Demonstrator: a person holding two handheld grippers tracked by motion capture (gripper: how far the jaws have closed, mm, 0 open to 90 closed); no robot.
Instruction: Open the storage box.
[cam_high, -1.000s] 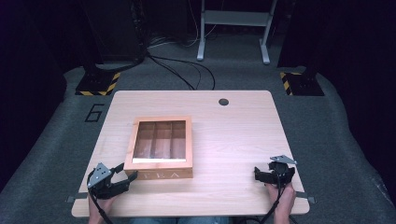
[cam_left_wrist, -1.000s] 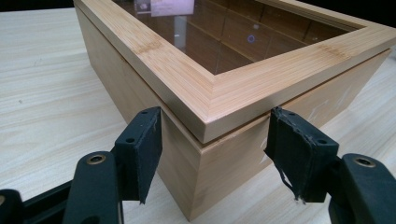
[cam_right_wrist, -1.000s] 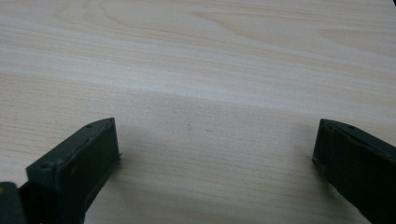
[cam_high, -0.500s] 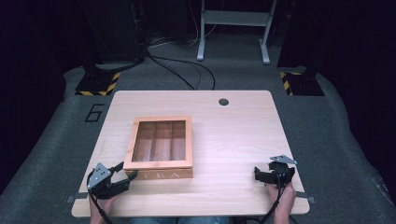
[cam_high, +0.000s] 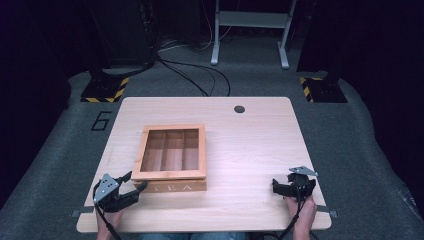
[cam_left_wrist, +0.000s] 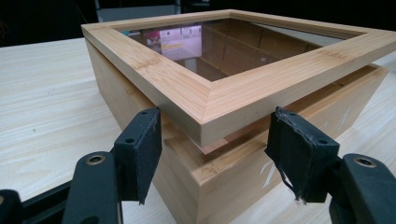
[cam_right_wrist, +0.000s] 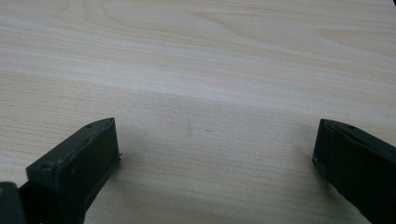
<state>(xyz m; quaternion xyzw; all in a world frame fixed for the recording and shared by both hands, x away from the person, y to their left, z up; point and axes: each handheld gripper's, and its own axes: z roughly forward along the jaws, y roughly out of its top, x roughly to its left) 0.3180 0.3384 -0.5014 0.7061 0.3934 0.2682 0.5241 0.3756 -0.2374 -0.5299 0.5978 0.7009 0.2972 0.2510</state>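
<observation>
A wooden tea box (cam_high: 170, 175) with a glass-paned lid sits left of centre on the light wood table (cam_high: 250, 150), with dividers visible through the pane. My left gripper (cam_high: 135, 181) stands at the box's front-left corner. In the left gripper view the box corner (cam_left_wrist: 205, 112) lies between the open jaws of the left gripper (cam_left_wrist: 217, 149). The pads (cam_left_wrist: 140, 144) stand clear of the wood, and the lid sits slightly off the base. My right gripper (cam_high: 282, 184) rests near the table's front right. In its own view the right gripper (cam_right_wrist: 215, 149) is open wide over bare wood.
A round cable hole (cam_high: 239, 109) sits near the table's far edge. On the grey floor beyond lie cables (cam_high: 200, 75), two stand bases with hazard stripes (cam_high: 105, 90) (cam_high: 320, 90) and a white frame (cam_high: 250, 35). A "6" (cam_high: 101, 121) is marked on the floor at left.
</observation>
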